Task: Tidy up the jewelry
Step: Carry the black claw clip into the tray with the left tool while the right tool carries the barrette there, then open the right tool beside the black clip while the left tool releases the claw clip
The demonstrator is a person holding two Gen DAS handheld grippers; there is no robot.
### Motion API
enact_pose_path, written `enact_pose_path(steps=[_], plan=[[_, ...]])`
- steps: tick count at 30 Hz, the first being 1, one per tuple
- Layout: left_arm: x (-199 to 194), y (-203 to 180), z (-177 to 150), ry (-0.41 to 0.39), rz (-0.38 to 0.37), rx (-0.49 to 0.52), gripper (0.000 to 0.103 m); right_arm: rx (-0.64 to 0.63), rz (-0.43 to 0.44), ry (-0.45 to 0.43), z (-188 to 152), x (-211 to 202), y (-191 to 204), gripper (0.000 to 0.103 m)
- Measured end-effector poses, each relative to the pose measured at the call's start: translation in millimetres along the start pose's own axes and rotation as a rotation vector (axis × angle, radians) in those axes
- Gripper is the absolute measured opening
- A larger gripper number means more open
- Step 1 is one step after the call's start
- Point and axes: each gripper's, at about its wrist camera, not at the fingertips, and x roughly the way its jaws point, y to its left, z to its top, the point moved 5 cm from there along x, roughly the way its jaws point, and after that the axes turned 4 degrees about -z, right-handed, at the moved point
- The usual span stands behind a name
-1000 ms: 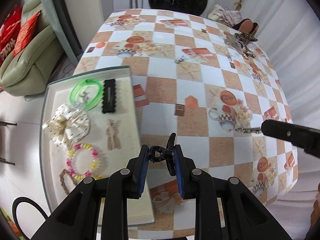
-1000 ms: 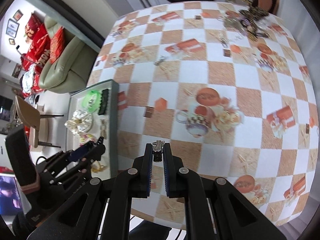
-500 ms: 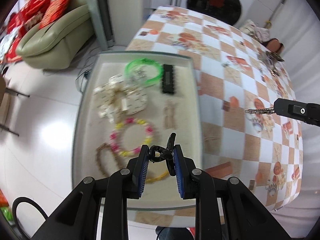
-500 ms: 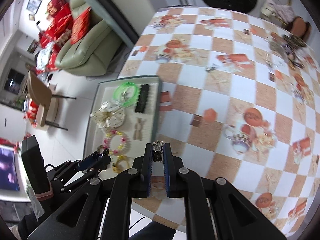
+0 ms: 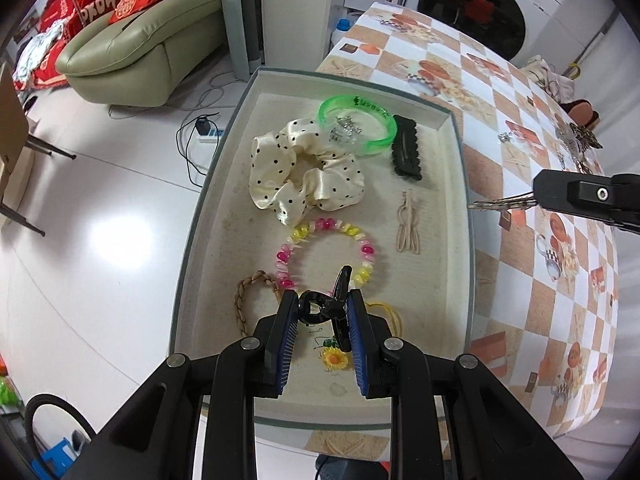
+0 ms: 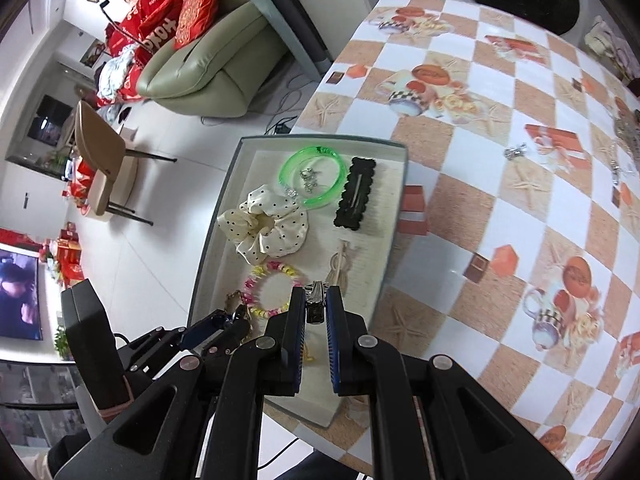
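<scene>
On the checkered table [image 5: 516, 92], your left gripper [image 5: 322, 316] pinches a light, stiff, springy black claw clip [image 5: 340, 300] low over the tray [image 5: 460, 208], while your right gripper [image 6: 316, 312] clamps a thin, slippery metal clip [image 6: 315, 300].

I see a desk [image 6: 500, 216] covered in an orange-and-white checked cloth printed with cups and starfish. At its near left corner sits a shallow grey-rimmed tray [image 5: 460, 148], touching the cloth and lined in cream. Farther along the desk, well apart from the tray, a small silver trinket [image 6: 515, 151] lies alone on the cloth, and a tangled heap of jewelry [image 5: 576, 140] rests near the far edge.
</scene>
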Motion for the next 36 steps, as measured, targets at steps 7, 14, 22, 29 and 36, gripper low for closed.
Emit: enact_pose_path(steps=[7,14,22,29,36], plan=[[14,1,10,0.006,-0.002,0.003,0.030,0.000,0.005,0.032,11,24,2,0.011],[27,0,21,0.007,0.003,0.007,0.030,0.001,0.017,0.048,24,44,2,0.011],[40,-1,24,0.014,0.028,0.025,0.030,-0.001,0.062,0.083,34,69,8,0.011],[50,-2,22,0.029,0.050,0.036,0.030,0.016,0.061,0.113,44,98,4,0.011],[56,-2,21,0.044,0.068,0.034,0.030,0.027,0.041,0.101,55,104,-5,0.013]])
